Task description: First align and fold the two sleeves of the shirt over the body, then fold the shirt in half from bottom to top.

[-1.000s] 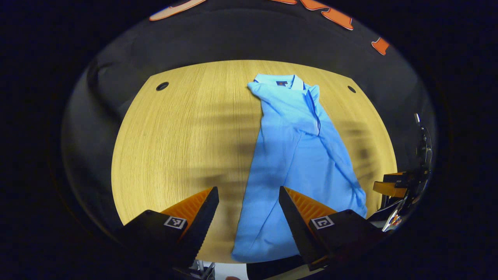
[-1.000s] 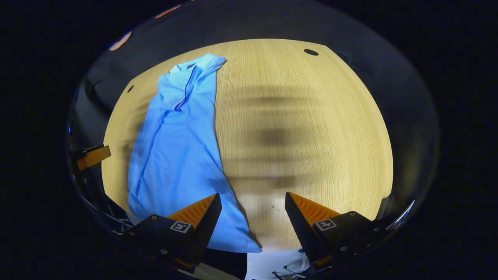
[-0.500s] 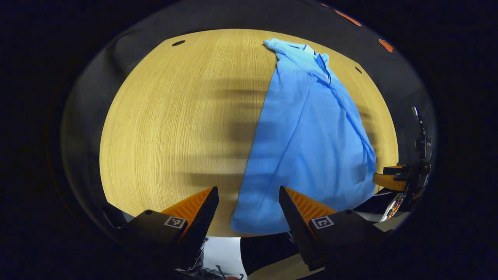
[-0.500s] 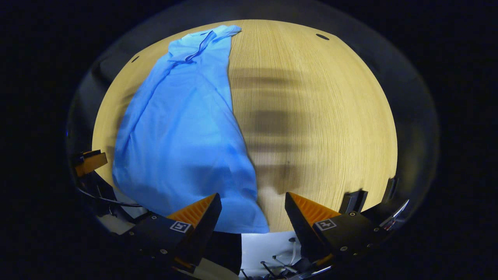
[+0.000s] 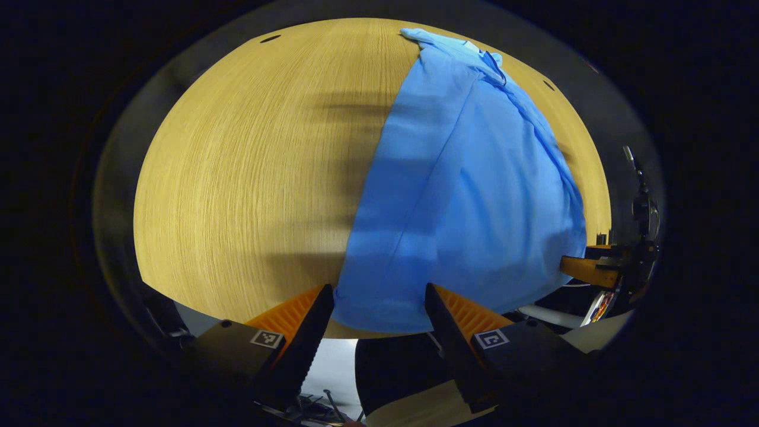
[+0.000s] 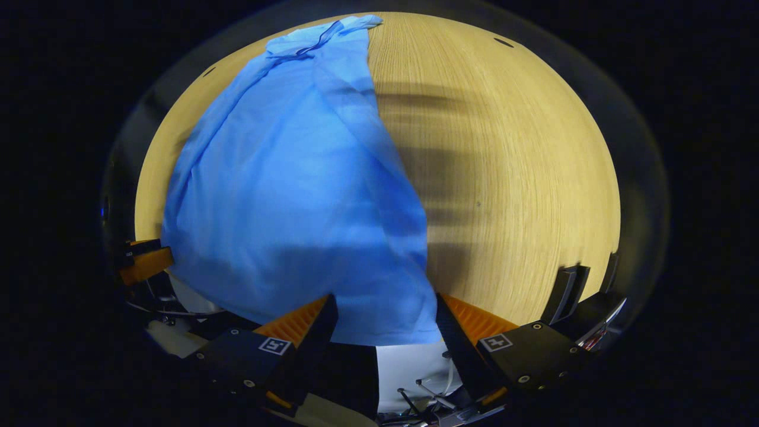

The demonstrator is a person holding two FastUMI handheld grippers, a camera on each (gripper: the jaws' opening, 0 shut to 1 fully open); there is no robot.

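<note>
A light blue shirt (image 5: 468,196) lies lengthwise on a pale wooden table (image 5: 249,172), its collar at the far end and its hem at the near edge, with both sleeves already folded in over the body so the cloth forms one long narrow panel. In the left gripper view the shirt takes up the right half of the table, with bare wood to its left, and the left hand-held gripper (image 5: 379,302) sits low at the near edge with its fingers spread wide apart; the shirt's near left hem corner (image 5: 379,314) lies in the gap between them, and whether either finger touches the cloth cannot be told. This view also catches part of the other gripper (image 5: 590,270) at the far right, just beside the shirt's right hem. In the right gripper view the shirt (image 6: 296,178) lies on the left half of the table (image 6: 522,172), with bare wood to its right. The right hand-held gripper (image 6: 385,311) also has its fingers well apart, with the near right hem corner (image 6: 409,332) between them at the table's edge; contact cannot be judged here either. At the left rim of this view a piece of the left gripper (image 6: 145,261) shows beside the hem. The right gripper view gives a clearer look at the open collar and placket (image 6: 314,44) at the top, while the left gripper view shows a long lengthwise crease (image 5: 445,172) running down the body. A small dark hole (image 6: 504,42) in the table shows near the far corner in the right gripper view.
</note>
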